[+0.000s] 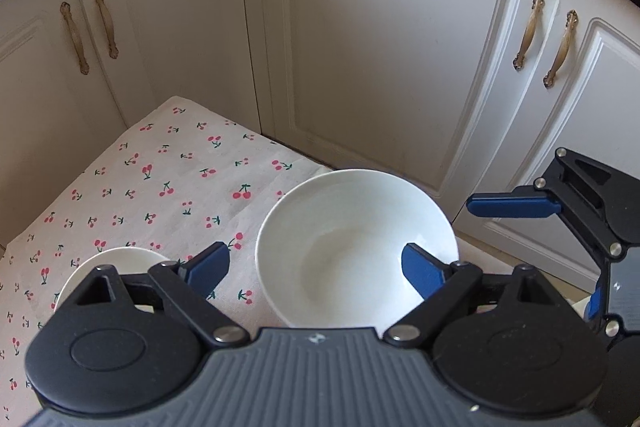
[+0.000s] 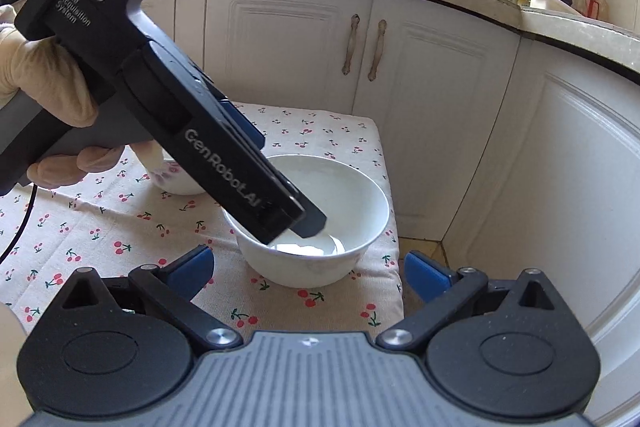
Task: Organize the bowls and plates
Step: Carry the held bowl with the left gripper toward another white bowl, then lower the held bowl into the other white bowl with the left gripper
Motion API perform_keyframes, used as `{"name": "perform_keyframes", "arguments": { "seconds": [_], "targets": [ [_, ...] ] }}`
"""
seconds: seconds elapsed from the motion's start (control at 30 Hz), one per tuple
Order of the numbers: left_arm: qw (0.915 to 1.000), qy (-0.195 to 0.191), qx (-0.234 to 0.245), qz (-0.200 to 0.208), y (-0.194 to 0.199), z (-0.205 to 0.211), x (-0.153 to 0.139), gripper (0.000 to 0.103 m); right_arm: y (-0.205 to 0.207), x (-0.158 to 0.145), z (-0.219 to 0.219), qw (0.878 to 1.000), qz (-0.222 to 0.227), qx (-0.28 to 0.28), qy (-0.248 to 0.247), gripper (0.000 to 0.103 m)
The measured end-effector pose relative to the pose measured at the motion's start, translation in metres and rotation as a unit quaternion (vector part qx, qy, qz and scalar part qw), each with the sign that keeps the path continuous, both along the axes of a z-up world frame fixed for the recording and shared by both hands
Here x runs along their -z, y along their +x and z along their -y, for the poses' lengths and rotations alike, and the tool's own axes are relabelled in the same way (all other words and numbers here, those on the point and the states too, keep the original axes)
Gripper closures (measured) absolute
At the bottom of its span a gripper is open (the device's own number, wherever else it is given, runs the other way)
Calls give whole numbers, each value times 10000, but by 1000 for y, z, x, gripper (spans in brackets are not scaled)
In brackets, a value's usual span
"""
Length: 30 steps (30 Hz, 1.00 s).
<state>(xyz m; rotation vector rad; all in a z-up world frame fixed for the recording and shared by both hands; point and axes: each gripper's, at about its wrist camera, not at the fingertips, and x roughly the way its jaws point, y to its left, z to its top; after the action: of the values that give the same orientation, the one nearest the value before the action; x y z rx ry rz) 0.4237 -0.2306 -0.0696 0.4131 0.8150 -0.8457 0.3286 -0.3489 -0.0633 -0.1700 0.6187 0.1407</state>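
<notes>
a cherry-print cloth (image 2: 120,227) (covering the surface) carries a large white bowl (image 2: 320,259) and a smaller bowl (image 2: 176,183).

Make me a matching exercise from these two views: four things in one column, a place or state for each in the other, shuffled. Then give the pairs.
Things
1. large white ceramic bowl
2. small white ceramic bowl
3. left gripper
4. white cherry-print cloth

Places or states
A. spread flat over the low surface, under both bowls
B. open, one blue finger reaching inside a bowl
C. on the cloth's corner nearest the white cabinet doors
D. partly hidden behind the left gripper's own body in the left wrist view

Pairs: 1-C, 2-D, 3-B, 4-A
</notes>
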Motion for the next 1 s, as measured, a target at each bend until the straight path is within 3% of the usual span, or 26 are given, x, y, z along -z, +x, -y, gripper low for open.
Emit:
{"name": "perform_keyframes", "arguments": {
  "seconds": [0.27,1.0],
  "targets": [
    [9998,-81,124,-153,8,4,6,24,12,5,1,10000,-46,-49,60,16],
    [9991,-142,234,-319,8,3,9,27,17,3,-1,9999,-122,-60,60,18]
  ]
}}
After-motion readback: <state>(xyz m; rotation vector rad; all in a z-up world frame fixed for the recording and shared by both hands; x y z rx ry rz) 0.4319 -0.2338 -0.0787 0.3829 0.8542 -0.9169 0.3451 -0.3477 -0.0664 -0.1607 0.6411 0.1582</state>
